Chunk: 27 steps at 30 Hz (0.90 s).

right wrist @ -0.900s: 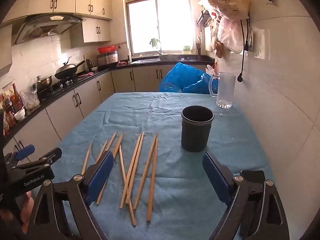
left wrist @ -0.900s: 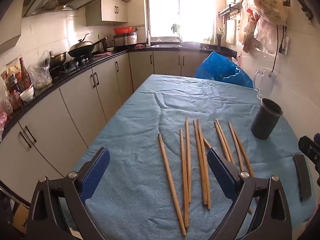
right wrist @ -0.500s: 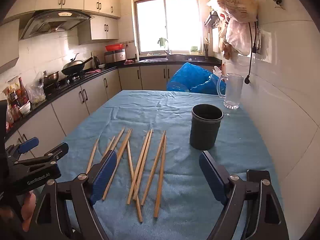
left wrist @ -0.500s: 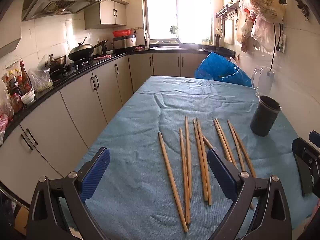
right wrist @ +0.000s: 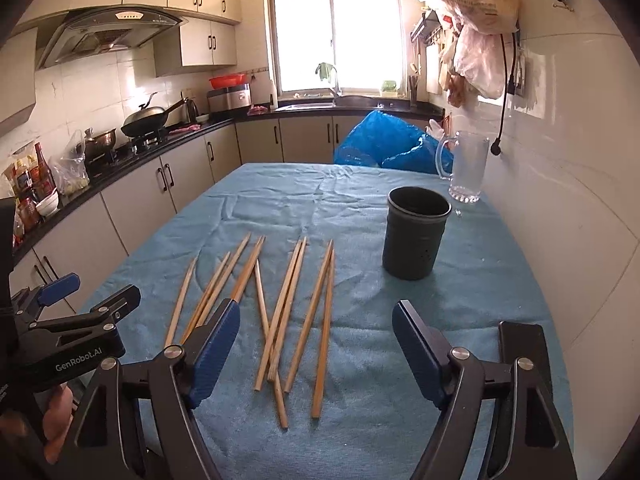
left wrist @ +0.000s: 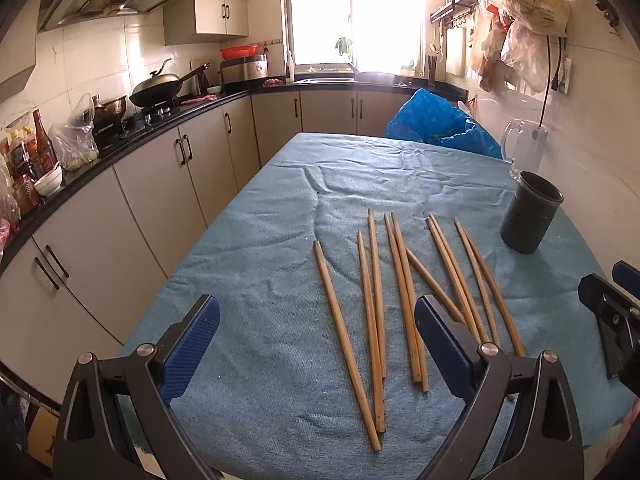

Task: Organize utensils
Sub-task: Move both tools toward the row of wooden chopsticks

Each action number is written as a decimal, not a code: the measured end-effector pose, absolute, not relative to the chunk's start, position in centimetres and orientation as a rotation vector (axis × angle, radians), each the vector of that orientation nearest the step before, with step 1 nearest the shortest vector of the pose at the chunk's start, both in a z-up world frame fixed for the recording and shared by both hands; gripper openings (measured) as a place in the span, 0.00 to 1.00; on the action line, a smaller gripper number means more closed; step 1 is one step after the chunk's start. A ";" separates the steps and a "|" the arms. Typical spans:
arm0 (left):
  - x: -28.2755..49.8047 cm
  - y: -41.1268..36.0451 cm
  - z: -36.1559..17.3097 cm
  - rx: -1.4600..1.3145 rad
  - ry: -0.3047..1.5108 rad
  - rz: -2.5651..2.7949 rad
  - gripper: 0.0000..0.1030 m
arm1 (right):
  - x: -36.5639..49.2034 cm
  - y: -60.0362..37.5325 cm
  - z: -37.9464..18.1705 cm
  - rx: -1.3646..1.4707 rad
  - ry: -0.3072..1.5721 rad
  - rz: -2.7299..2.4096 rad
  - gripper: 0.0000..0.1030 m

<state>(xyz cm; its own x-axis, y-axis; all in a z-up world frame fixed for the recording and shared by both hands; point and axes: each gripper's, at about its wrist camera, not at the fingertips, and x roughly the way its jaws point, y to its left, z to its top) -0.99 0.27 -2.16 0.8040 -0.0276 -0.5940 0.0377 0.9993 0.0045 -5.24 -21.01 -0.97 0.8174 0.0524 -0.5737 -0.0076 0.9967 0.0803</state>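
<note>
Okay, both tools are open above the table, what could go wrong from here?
1. The wooden chopsticks lie flat and crossed on the wrinkled blue cloth; a pinch may lift two or drag neighbours.
2. The tall dark plastic cup stands free and could tip if a stick strikes its rim.
3. The clear glass mug close behind it could get knocked.

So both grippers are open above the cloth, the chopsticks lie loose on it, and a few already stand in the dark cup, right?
Not quite: the dark cup is empty, as the right wrist view into its mouth shows. The chopsticks all lie on the cloth; both grippers are open.
</note>
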 end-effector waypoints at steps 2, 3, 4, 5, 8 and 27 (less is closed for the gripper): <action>-0.8 0.4 -2.4 0.010 0.653 -0.036 0.94 | -5.1 -20.9 -1.2 0.076 0.618 0.035 0.80; -0.7 0.4 -2.6 0.008 0.659 -0.035 0.94 | -5.0 -20.9 -1.3 0.076 0.620 0.034 0.80; -0.6 0.4 -2.7 0.012 0.651 -0.033 0.94 | -5.0 -20.9 -1.4 0.076 0.622 0.033 0.79; -0.5 0.5 -2.8 0.009 0.655 -0.034 0.94 | -4.9 -20.9 -1.5 0.078 0.627 0.035 0.79; -0.3 0.5 -3.2 -0.004 0.668 -0.035 0.94 | -4.7 -21.0 -1.9 0.082 0.644 0.037 0.75; 0.2 0.4 -3.6 -0.002 0.705 -0.036 0.94 | -4.3 -22.0 -2.6 0.115 0.668 0.031 0.74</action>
<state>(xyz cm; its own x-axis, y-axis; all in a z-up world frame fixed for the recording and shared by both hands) 0.20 0.39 -3.59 0.7607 -0.0339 -0.6482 0.0326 0.9994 -0.0140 -4.34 -21.96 -2.57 0.7847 0.0652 -0.6164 0.0086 0.9932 0.1160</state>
